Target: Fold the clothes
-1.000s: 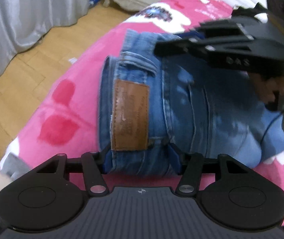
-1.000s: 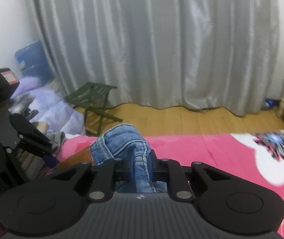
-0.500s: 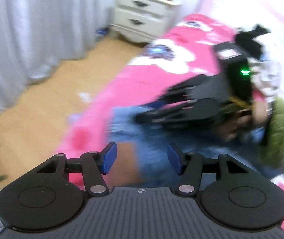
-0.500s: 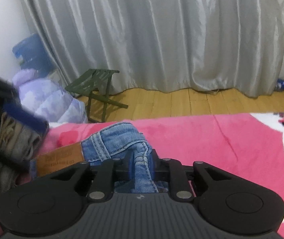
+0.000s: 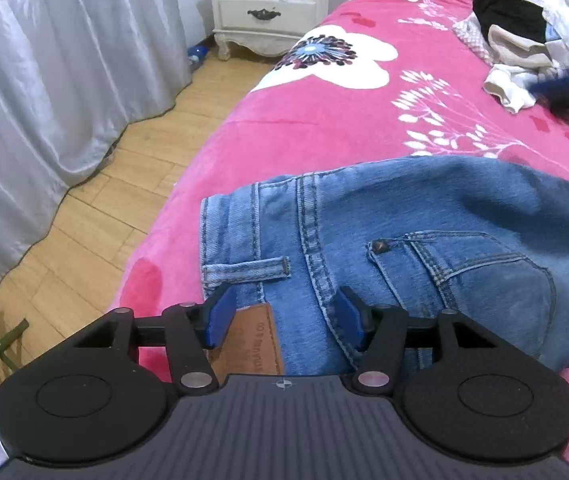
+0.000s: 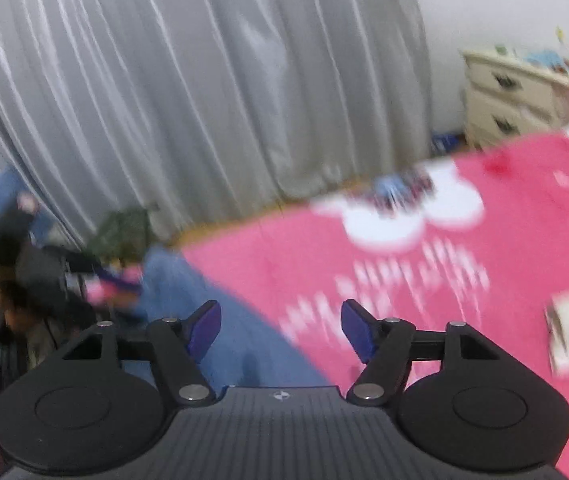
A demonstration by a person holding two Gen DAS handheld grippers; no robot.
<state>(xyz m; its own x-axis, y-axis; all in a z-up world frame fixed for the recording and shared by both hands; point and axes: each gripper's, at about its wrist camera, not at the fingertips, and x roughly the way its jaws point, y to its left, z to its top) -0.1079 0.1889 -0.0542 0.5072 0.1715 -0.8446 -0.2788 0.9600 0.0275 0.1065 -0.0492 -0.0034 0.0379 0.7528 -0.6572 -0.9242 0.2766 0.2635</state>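
Left wrist view, from left to right: grey curtain (image 5: 56,80), wooden floor (image 5: 116,208), cream nightstand (image 5: 272,4), then the pink floral bedspread (image 5: 324,128). The folded blue jeans (image 5: 424,248) lie near the bed's edge, waistband toward the floor, brown leather patch (image 5: 252,340) nearest the camera. The left gripper (image 5: 284,320) hovers over the waistband, jaws apart, gripping nothing. A heap of unfolded clothes (image 5: 532,36) lies at far right. Right wrist view, blurred: the right gripper (image 6: 280,328) has its jaws spread wide and empty above denim and bedspread
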